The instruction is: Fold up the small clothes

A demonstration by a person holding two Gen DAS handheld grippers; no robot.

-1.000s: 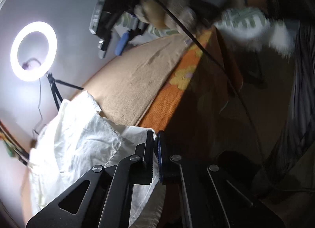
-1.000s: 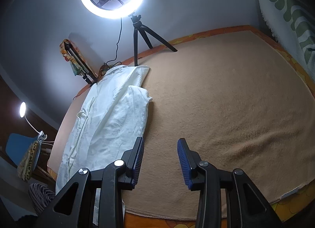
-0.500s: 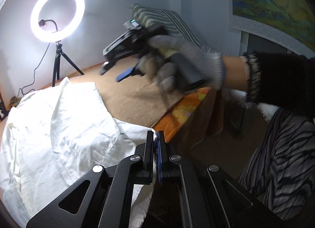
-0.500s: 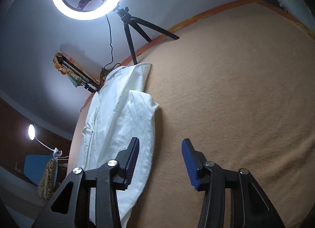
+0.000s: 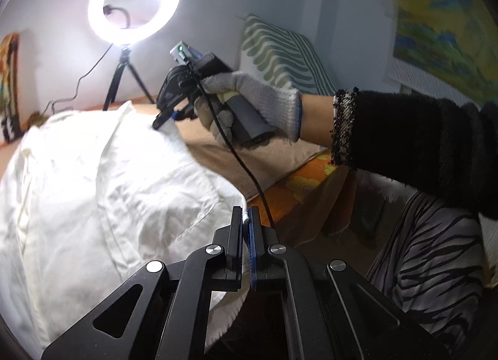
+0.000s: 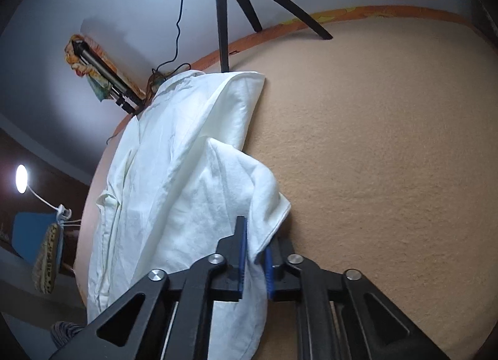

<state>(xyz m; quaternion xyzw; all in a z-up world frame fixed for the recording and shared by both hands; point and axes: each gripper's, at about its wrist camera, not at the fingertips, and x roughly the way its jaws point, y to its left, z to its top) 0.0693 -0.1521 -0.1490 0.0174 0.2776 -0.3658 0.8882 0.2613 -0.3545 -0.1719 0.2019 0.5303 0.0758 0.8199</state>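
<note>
Both your grippers pinch a white shirt (image 5: 102, 192) spread on a tan blanket (image 6: 389, 157).

Your left gripper (image 5: 246, 235) has its fingers closed on the shirt's near edge. Your right gripper (image 6: 253, 254) is closing its fingers with a raised fold of the shirt's side between them. A ring light (image 5: 133, 2) on a tripod (image 6: 224, 17) stands just beyond the shirt's far end; a striped cushion (image 5: 280, 55) leans against the wall. No containers appear.
</note>
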